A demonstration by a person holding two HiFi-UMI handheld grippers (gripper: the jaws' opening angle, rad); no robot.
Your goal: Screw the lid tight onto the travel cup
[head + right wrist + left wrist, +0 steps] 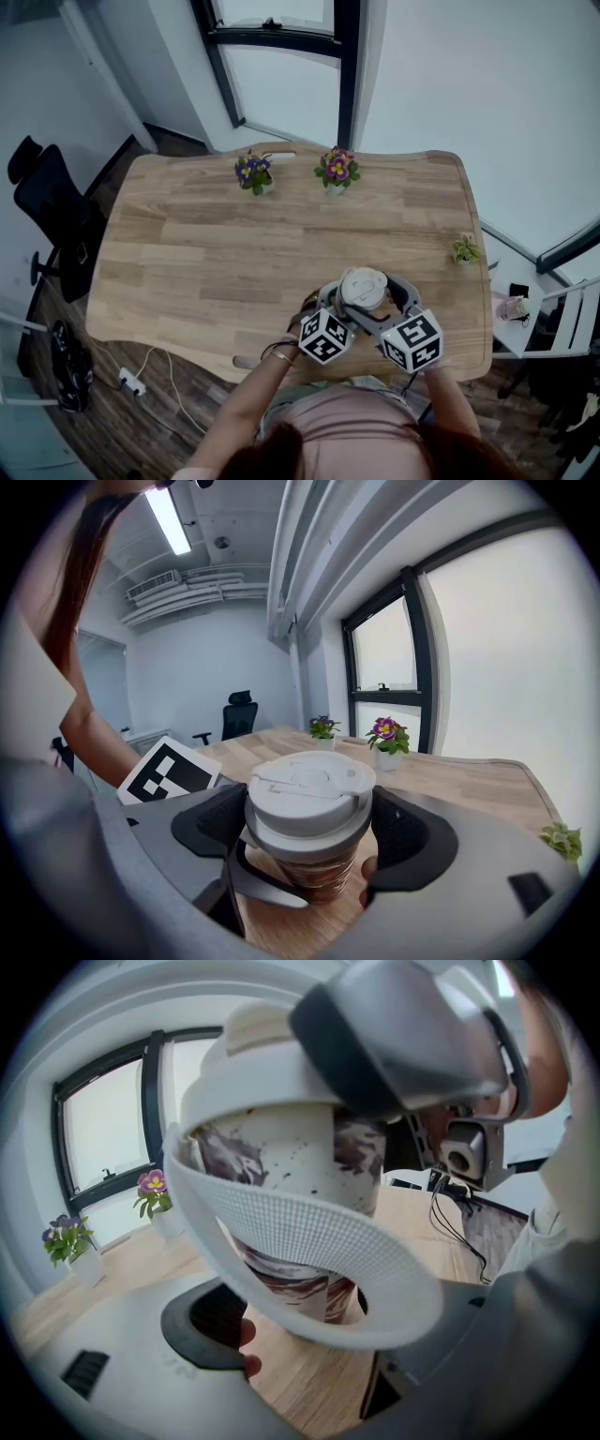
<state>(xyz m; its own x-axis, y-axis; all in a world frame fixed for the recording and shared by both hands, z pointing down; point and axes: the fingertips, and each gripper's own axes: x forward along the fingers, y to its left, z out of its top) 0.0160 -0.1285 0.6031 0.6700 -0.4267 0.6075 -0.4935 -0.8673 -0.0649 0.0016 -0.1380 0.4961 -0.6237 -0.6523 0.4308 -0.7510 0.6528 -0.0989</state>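
Bench [187, 253]: cup [281, 1162] stands at the near edge, right of centre. Lid [309, 803] sits on the cup and looks level. My left gripper [281, 1288] is clamped round the cup body. My right gripper [309, 832] is closed on the lid rim, one pad each side.

Risks:
- The body may spin in my left hold, so the lid never tightens.
- A tilted lid would cross-thread.
- A sideways pull could tip the cup off the near edge.
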